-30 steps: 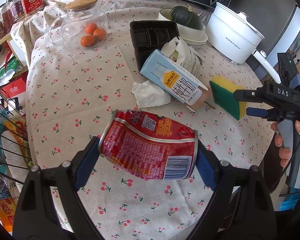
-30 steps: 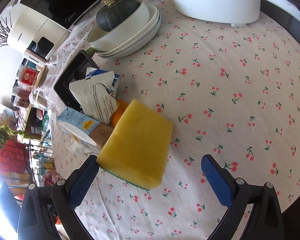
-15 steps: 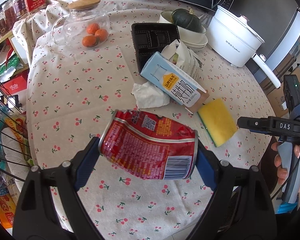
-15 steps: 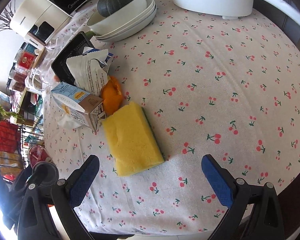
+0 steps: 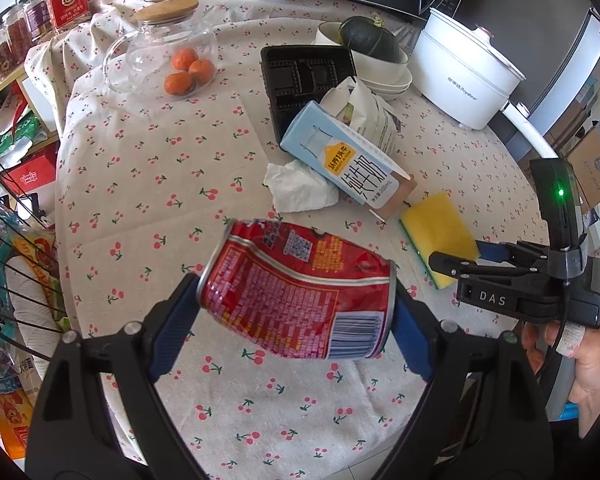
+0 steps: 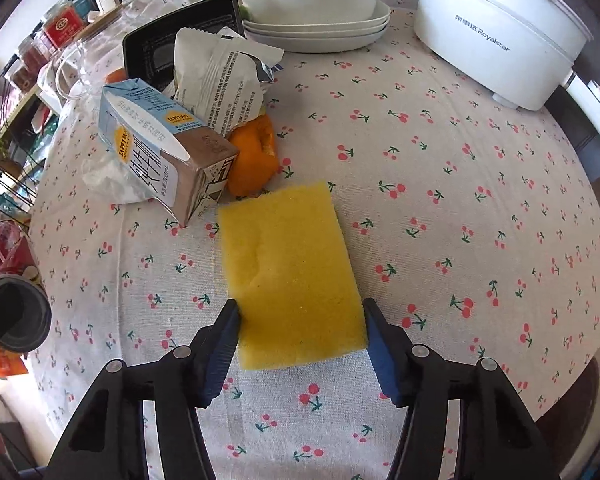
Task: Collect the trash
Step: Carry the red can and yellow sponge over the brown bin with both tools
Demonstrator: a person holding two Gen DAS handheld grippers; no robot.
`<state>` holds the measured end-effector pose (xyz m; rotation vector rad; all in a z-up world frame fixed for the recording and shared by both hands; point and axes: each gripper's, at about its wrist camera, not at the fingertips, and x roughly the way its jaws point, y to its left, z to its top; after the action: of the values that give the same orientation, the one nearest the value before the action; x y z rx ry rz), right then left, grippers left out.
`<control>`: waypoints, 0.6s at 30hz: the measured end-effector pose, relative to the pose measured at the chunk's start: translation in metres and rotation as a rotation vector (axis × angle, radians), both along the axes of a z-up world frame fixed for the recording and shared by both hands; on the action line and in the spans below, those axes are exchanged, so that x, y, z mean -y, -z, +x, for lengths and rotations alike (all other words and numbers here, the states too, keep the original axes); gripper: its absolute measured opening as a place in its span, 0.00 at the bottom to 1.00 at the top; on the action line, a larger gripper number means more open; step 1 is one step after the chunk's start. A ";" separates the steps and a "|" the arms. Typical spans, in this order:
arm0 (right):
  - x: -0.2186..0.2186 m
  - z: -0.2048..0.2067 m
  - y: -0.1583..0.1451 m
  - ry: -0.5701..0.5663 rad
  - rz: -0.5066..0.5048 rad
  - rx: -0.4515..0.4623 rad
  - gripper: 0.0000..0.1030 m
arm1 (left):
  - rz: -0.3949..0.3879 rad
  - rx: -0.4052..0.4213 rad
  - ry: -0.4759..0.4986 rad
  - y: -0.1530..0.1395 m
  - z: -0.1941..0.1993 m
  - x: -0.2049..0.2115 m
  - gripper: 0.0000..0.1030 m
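My left gripper (image 5: 296,312) is shut on a dented red can (image 5: 296,296) and holds it above the table. My right gripper (image 6: 300,344) has its jaws around the near end of a yellow sponge (image 6: 292,272) that lies flat on the cloth; its pads (image 6: 224,344) touch the sponge's sides. The sponge (image 5: 436,228) and right gripper (image 5: 456,260) also show in the left wrist view. Trash lies beyond: a blue milk carton (image 6: 160,148), a crumpled white wrapper (image 6: 220,84), orange peel (image 6: 256,156) and a white tissue (image 5: 300,188).
A black tray (image 5: 304,76), stacked white bowls with a green squash (image 6: 312,8), a white electric pot (image 6: 496,28) and a glass jar of oranges (image 5: 168,56) stand at the back. Jars and a wire rack (image 5: 4,216) are off the table's left edge.
The sponge went from held by my right gripper to lying on the table. My right gripper drew back, then came in low and narrowed around its near end. The left gripper kept the can.
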<state>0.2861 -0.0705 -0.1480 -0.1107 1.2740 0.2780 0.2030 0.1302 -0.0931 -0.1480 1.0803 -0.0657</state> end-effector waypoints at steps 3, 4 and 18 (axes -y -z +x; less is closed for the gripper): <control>0.016 -0.010 -0.010 0.011 0.016 0.008 0.59 | -0.015 0.007 0.016 -0.003 -0.003 0.006 0.86; 0.023 -0.013 -0.014 0.015 0.015 0.015 0.59 | -0.021 0.009 0.022 -0.004 -0.005 0.009 0.86; 0.123 -0.067 -0.047 0.134 0.007 0.080 0.58 | -0.039 0.038 0.182 -0.012 -0.023 0.083 0.86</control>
<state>0.2191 -0.1940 -0.1013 -0.0303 1.1949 0.1614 0.1805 0.0474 -0.0809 -0.0832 1.0531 -0.2529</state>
